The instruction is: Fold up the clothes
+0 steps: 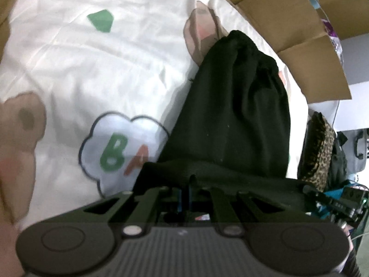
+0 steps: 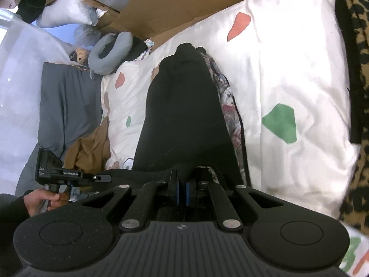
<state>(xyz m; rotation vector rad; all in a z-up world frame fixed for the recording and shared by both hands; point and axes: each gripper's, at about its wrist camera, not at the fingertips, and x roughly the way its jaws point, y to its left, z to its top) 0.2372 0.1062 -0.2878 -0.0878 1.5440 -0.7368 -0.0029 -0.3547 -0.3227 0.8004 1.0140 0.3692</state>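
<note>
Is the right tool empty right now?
No, the right tool is shut on the near edge of the black garment lying across the white bedspread.

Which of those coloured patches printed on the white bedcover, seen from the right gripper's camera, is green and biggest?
The large green patch to the right of the black garment. The red ones differ in colour, and the other green one, left of the garment, is tiny.
</note>
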